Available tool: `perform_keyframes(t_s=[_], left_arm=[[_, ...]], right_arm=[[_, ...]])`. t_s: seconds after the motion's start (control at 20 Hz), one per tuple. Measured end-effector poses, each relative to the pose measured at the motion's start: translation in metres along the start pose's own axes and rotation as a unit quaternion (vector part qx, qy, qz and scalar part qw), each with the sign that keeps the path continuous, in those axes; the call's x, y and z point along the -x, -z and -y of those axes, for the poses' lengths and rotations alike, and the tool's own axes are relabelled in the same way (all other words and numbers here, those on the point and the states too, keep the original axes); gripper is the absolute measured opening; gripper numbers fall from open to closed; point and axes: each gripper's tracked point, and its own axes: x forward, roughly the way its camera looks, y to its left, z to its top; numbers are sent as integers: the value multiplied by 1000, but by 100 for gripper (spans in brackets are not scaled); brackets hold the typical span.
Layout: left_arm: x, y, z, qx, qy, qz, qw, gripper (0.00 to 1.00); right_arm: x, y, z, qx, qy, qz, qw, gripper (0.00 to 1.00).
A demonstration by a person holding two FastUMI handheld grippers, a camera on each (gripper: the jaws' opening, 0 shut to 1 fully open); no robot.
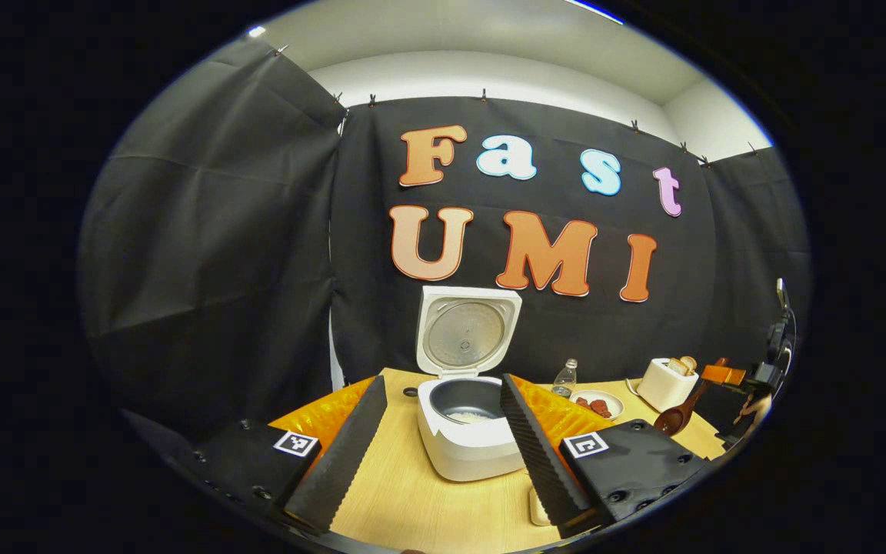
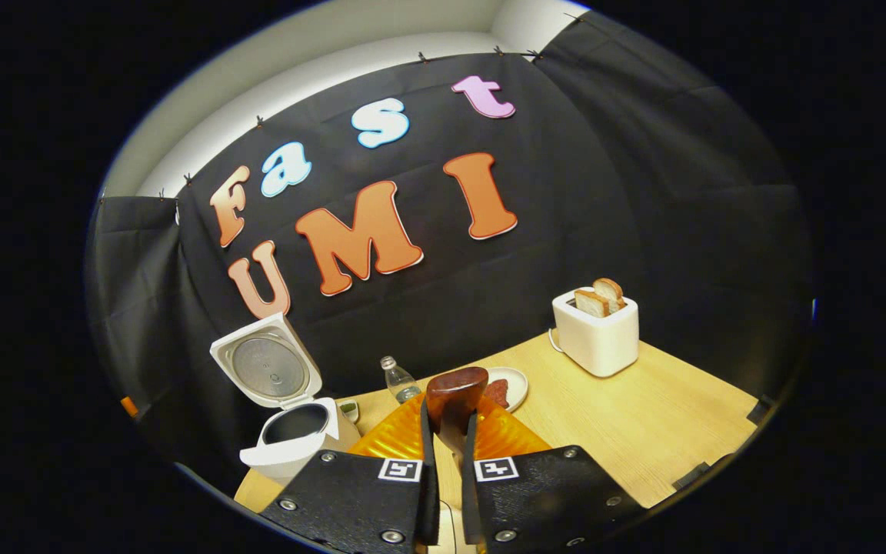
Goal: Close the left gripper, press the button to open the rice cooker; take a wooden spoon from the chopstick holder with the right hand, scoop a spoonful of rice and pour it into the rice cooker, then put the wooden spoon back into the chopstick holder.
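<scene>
A: Start at your own fingers. What are they doing?

B: My right gripper [image 2: 449,438] has its 2 fingers pinched on the handle of the dark brown wooden spoon [image 2: 454,396]; its rounded bowl stands up just past the fingertips. My left gripper [image 1: 443,431] is spread wide and holds nothing, with the white rice cooker [image 1: 464,435] sitting between its 2 fingers in the left gripper view, farther off.

A: And the cooker itself?

B: Its square lid [image 1: 467,331] is tipped up and back, so the button step looks done. In the dark inner pot [image 1: 467,402] I see a small pale patch at the bottom, which I take for rice, so my guess is the scoop has been poured already.

A: Is the spoon loaded?

B: From the left gripper view the spoon hangs out at the right, bowl down, over the pale wooden bench [image 1: 443,508]. I cannot tell whether any grains are left in it.

A: So what remains?

B: As I judge it, the return of the spoon to the chopstick holder. I cannot make the holder out with any certainty, so I will not say where it stands.

A: Anything else around?

B: A white toaster with 2 bread slices [image 2: 597,327], a small clear bottle [image 2: 398,379] and a round white plate with reddish pieces [image 2: 508,387], all beyond my right fingers and apart from the cooker.
</scene>
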Motion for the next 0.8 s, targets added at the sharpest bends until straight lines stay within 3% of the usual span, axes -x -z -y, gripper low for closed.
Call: perform_keyframes(t_s=[0.45, 0.8], left_arm=[[8, 12, 7, 7, -5, -18, 1000, 100], [7, 14, 7, 1, -9, -25, 1000, 100]], right_arm=[[-32, 78, 48, -59, 34, -62, 996, 11], [-47, 105, 65, -94, 38, -79, 992, 13]])
